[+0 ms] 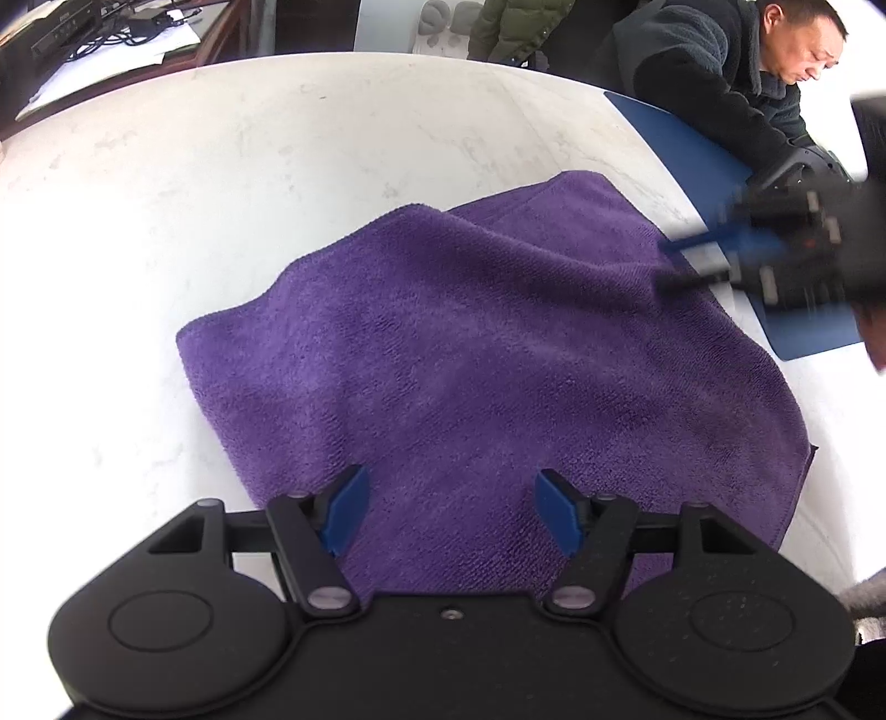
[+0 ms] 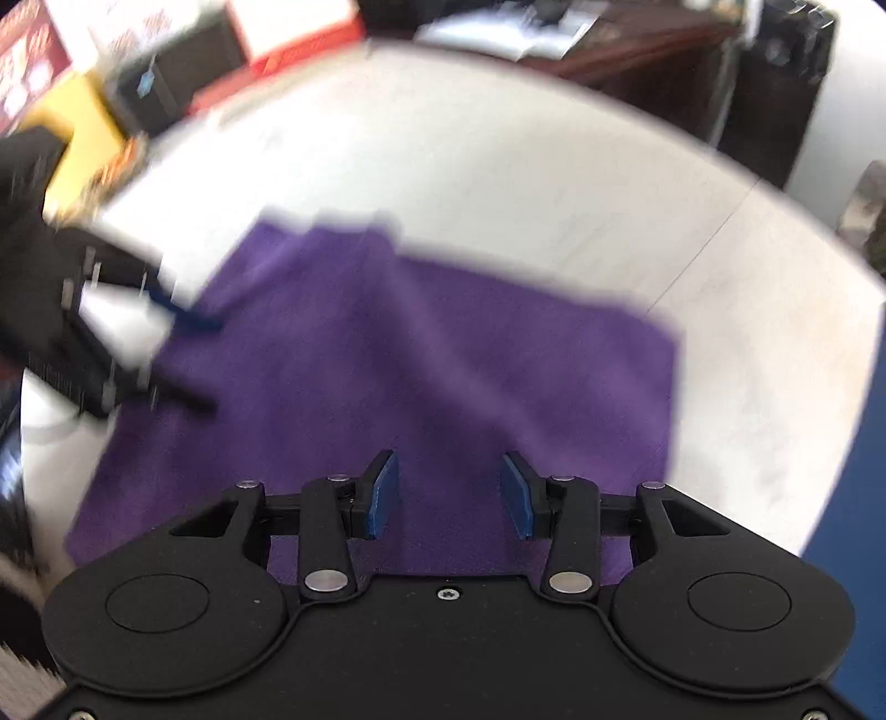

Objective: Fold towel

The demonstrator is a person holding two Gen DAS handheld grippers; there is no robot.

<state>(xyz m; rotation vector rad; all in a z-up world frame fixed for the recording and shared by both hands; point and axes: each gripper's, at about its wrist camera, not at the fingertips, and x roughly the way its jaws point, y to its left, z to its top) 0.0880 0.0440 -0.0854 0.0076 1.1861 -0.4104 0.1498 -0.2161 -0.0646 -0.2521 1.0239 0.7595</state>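
Your left hand-held gripper (image 1: 451, 512) and right hand-held gripper (image 2: 449, 495) hover over the purple towel (image 1: 443, 354) on the worktop (image 1: 221, 166) — both spread apart, empty, probably ready for another fold.

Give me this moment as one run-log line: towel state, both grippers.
towel: purple, folded over, rumpled, on white table | left gripper: open, empty, above towel | right gripper: open, empty, above towel

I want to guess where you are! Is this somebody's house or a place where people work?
Probably a workplace, like an office or lab, not a home. The purple towel lies on a big white marble-look table. Behind it stands a desk with papers and cables, and a person in a dark jacket leans over the table.
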